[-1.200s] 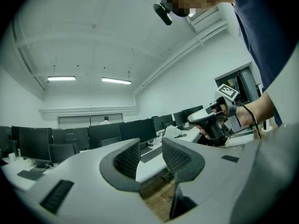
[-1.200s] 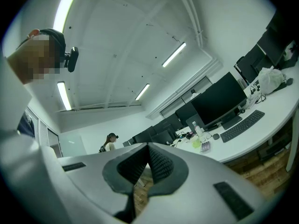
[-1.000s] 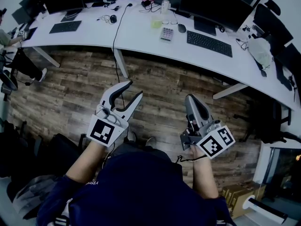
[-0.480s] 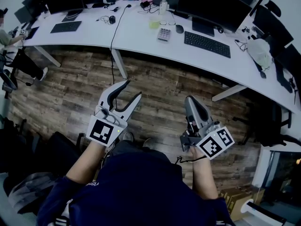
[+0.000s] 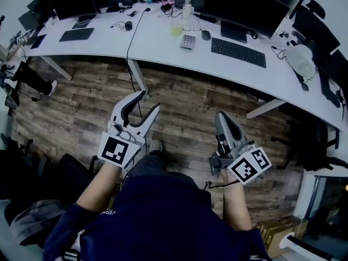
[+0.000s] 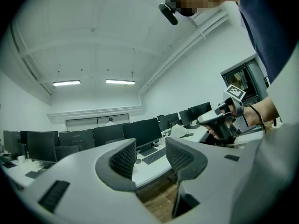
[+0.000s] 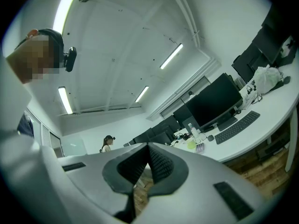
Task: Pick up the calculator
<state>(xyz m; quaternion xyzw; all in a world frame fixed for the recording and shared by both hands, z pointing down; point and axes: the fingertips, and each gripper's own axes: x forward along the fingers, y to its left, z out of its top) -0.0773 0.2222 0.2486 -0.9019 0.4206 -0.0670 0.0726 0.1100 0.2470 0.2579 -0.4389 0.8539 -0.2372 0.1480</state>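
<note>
We hold both grippers out level above the wooden floor (image 5: 179,99), on the near side of a long, curved white desk (image 5: 157,50). At the desk's far left lies a dark keyboard (image 5: 76,34). Next comes our left gripper (image 5: 150,100). Its jaws are spread wide, and its own view shows nothing between the ribbed pads except the desk and floor beyond, so it grips nothing.

Farther off and a little to the right, the calculator (image 5: 187,41) lies flat on the desk, well apart from both grippers. It sits on the near side of a yellow-green cup (image 5: 176,29) and a clear bottle (image 5: 187,4), and a dark mouse (image 5: 205,35) lies just to its right.

Nearer to us again, our right gripper (image 5: 221,116) has its jaws brought together. Its own view shows the pads meeting at the tips with nothing caught between them.

Beyond it and to the right, a second keyboard (image 5: 238,52) lies on the desk on the near side of a large dark monitor (image 5: 239,7). At the far right end rests a white bag (image 5: 300,58)
</note>
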